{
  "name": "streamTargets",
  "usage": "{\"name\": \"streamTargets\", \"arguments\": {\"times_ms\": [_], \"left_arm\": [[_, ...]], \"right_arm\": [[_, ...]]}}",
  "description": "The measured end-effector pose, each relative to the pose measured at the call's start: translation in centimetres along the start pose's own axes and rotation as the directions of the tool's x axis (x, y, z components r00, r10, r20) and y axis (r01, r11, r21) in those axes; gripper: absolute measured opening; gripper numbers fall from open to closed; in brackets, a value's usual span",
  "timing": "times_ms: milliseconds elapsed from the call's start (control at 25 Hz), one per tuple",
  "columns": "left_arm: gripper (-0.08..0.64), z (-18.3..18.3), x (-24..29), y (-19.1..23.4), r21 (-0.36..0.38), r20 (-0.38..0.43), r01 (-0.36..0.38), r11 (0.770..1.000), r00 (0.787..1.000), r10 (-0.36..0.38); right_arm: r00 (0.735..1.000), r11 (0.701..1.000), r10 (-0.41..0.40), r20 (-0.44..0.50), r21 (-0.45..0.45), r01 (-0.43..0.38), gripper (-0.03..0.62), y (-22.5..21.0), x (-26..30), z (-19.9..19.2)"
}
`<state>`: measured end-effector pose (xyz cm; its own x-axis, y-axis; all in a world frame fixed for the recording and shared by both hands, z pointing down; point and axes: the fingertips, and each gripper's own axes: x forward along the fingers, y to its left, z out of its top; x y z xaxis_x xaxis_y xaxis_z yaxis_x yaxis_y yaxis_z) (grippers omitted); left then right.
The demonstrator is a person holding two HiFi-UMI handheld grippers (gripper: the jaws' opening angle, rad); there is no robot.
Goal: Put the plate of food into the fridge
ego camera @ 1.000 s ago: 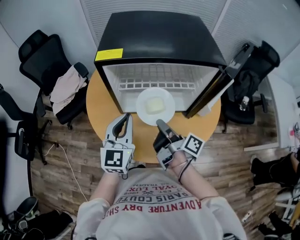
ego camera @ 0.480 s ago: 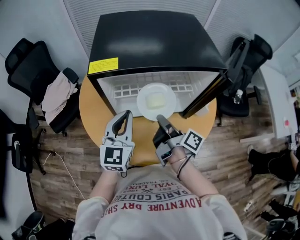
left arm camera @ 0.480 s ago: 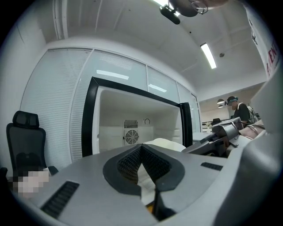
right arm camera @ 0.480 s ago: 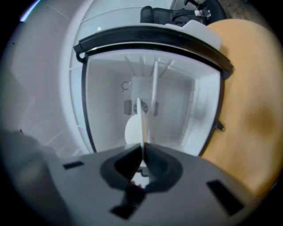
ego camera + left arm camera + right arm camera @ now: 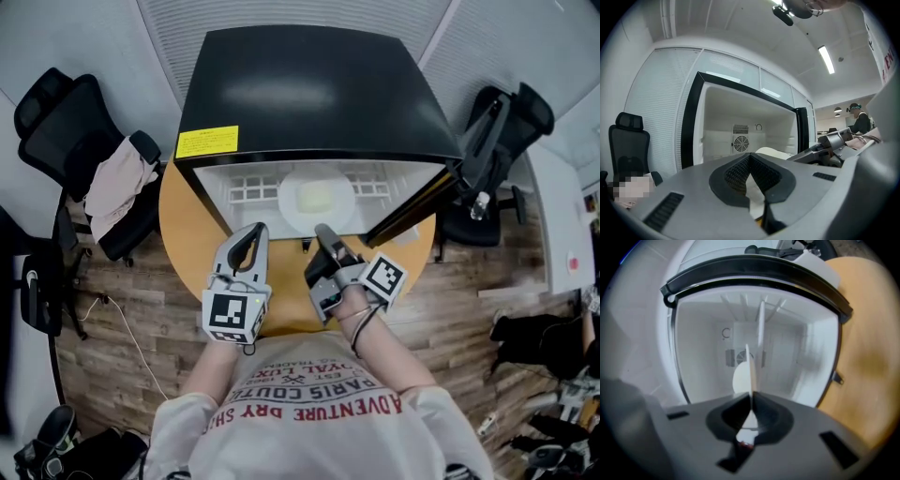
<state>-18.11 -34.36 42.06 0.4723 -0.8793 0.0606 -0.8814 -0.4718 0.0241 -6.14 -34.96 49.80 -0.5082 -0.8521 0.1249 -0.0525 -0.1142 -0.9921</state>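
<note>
Holding a white plate by its near rim with the right gripper — fingers squeezed tight on the thin edge. Flat and level, with a pale yellow block of food in the middle. Right at the open mouth of the black fridge, with the white wire shelf showing on both sides of it. Just beside, the left gripper over the round wooden tabletop — fingers pressed together, nothing in them. Fridge door swung wide open on the right. A little round fan on the back wall inside. Black chairs on both sides of the fridge, one on the left with a pale cloth on it.
</note>
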Motion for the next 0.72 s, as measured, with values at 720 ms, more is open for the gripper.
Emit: {"name": "streamTargets", "arguments": {"times_ms": [720], "left_arm": [[0.026,-0.5,1.0,0.9,-0.005,-0.016,-0.022,1.0,1.0,0.022]], "right_arm": [[1.0,0.999,-0.012,-0.003,0.038,0.012,0.039,-0.1,4.2,1.4]]}}
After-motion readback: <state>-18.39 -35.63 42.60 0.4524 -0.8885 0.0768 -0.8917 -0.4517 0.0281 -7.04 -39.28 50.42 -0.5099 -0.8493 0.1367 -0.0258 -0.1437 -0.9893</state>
